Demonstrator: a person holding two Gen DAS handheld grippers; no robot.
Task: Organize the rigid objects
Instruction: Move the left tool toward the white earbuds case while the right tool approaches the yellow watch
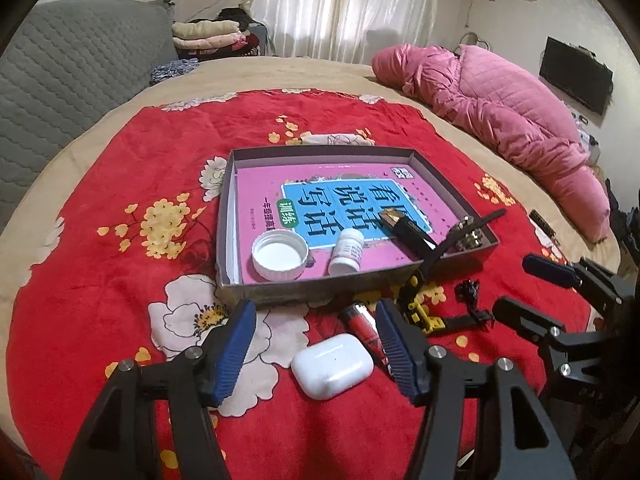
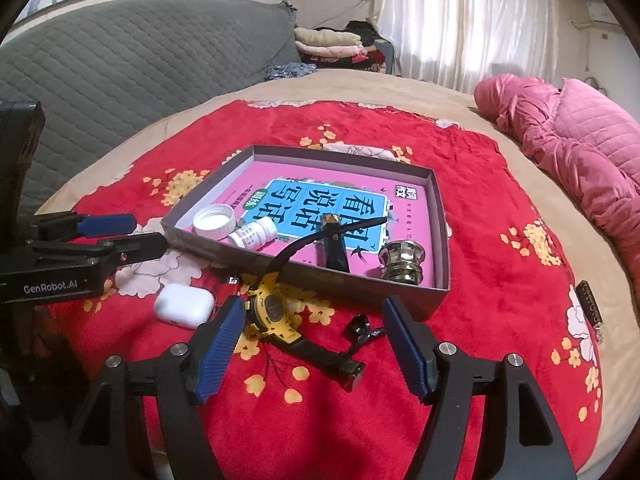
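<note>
A grey cardboard box (image 1: 227, 216) lies on the red flowered blanket with a pink book in it. On the book are a white cap (image 1: 280, 258), a white pill bottle (image 1: 347, 255), a black bar (image 1: 408, 232) and a brass knob (image 2: 402, 266). In front of the box lie a white earbud case (image 1: 332, 364), a red tube (image 1: 362, 322), a yellow watch (image 2: 272, 312) and a small black earpiece (image 2: 358, 328). My left gripper (image 1: 315, 306) stands open around the case without touching it. My right gripper (image 2: 313, 306) stands open over the watch's strap.
A pink quilted coat (image 1: 500, 112) lies at the bed's far right. The grey padded headboard (image 2: 120, 60) stands at the left, with folded clothes (image 1: 212, 36) behind. A small dark bar (image 2: 592, 304) rests near the blanket's right edge. The two grippers are close side by side.
</note>
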